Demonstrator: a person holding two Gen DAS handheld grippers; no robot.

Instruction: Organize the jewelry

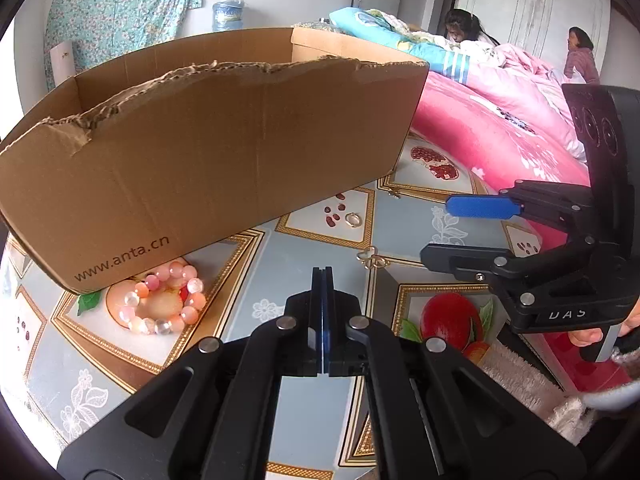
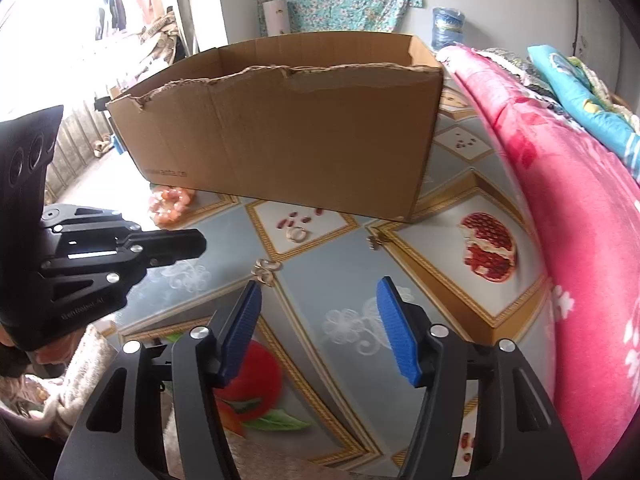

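Risk is mostly the small stuff: your left gripper [image 1: 322, 280] has its pads pressed together on nothing, your right gripper [image 2: 318, 328] stands half spread and empty, so the ring [image 1: 353, 219] and gold clasp [image 1: 370, 258] on the slick floral tablecloth [image 1: 280, 272] can skid or get missed. Pink bead bracelet [image 1: 162, 300] lies against the cardboard box [image 1: 208, 152] wall, so you get little room there; pink quilt [image 2: 560, 220] crowds your right, middle stays open.

Soft daylight fills the room; the window [image 2: 60, 40] at the right-wrist view's upper left is blown white. Fisheye edges bend and darken; the pink blanket [image 2: 580, 240] blurs slightly.
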